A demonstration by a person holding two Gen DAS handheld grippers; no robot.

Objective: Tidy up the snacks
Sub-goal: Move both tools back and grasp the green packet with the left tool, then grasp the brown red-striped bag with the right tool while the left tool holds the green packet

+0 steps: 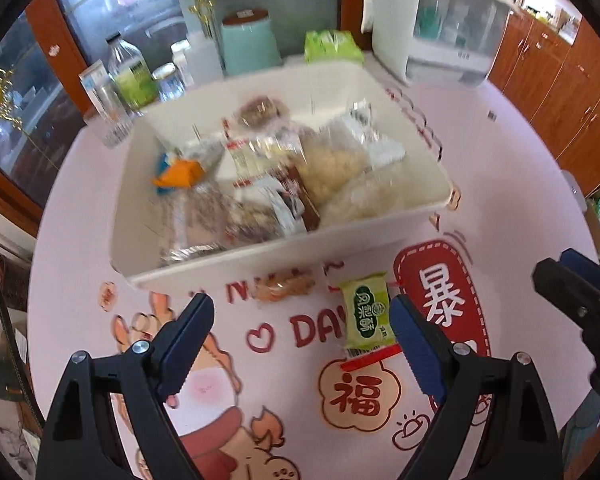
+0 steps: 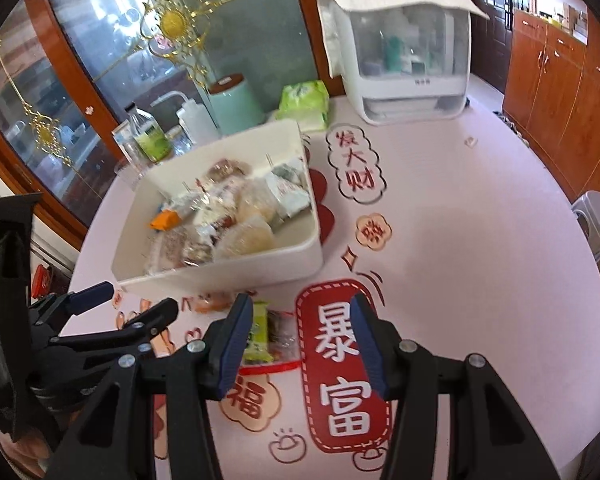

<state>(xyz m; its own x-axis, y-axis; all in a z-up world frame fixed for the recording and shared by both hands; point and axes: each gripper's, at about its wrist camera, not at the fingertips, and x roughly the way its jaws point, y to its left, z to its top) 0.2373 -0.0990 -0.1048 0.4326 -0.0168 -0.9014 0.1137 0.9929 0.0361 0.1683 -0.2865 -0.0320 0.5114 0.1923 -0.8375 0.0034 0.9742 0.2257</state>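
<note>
both claws tilted steeply down over the table: left claw (image 1: 302,328) wide apart, right claw (image 2: 302,332) half apart, empty

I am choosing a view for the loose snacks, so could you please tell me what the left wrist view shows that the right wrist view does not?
Left wrist only: the whole green packet, unobstructed on the tablecloth.
Right wrist only: a red-wrapped snack beside that packet, and a grey stool.
Both: the white bin of snacks, an orange snack before it, and open, empty tongs: left, right.
</note>
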